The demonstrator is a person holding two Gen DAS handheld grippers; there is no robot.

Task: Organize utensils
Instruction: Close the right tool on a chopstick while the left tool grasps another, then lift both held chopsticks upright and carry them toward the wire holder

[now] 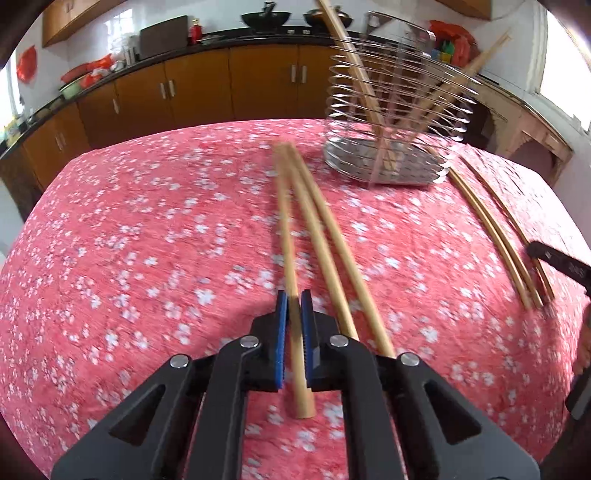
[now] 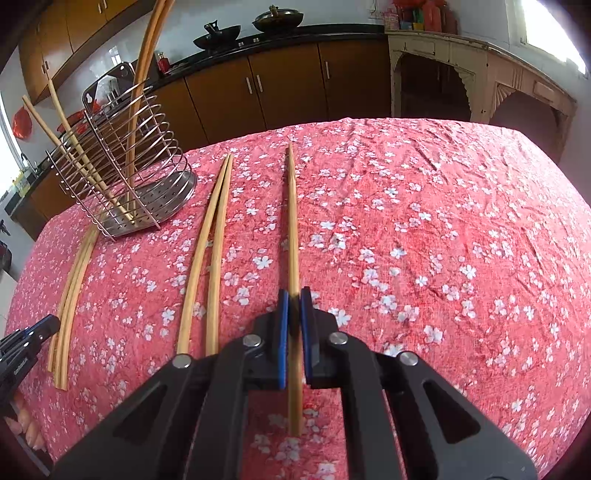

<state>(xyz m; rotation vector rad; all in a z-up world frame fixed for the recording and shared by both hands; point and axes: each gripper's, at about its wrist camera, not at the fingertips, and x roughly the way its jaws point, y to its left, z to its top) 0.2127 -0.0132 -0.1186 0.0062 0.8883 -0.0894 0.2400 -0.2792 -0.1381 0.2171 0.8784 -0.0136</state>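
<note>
Each gripper, left [image 1: 294, 306] and right [image 2: 294, 306], seems narrowly closed on one chopstick [image 1: 287, 236] [image 2: 293, 221]; probably for the wire holder [image 2: 125, 173] near the table's far edge.

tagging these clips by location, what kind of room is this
Most likely a home kitchen. Brown cabinets run under a dark counter with woks on it, and a table with a pink flowered cloth holds chopsticks and a wire utensil rack.

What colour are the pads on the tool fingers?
Blue pads, clearest in the right wrist view.
</note>
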